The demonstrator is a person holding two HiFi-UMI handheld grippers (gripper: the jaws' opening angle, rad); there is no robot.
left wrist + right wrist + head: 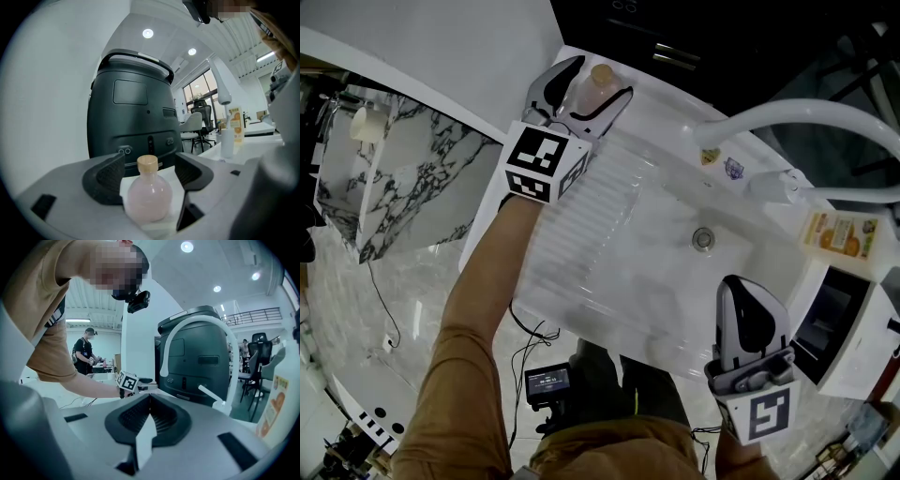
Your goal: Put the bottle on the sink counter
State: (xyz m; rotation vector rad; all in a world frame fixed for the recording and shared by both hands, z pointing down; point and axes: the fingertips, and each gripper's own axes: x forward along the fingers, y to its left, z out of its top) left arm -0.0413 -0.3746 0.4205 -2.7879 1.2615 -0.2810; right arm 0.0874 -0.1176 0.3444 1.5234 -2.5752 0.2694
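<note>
A small round bottle (601,75) of pale pink liquid with a tan cap stands upright at the far corner of the white sink counter (661,108). My left gripper (592,86) reaches over that corner, its jaws spread on either side of the bottle. In the left gripper view the bottle (147,194) stands between the dark pads (108,180) with a gap on each side. The left gripper (149,176) is open. My right gripper (742,291) hovers over the sink's near right edge, away from the bottle. The right gripper (150,401) has its jaws closed together on nothing.
The white sink basin (619,253) with a ribbed slope and a drain (703,239) lies between the grippers. A curved white faucet (811,117) arches at the right, beside an orange-labelled carton (839,234). A dark grey machine (133,108) stands behind the counter.
</note>
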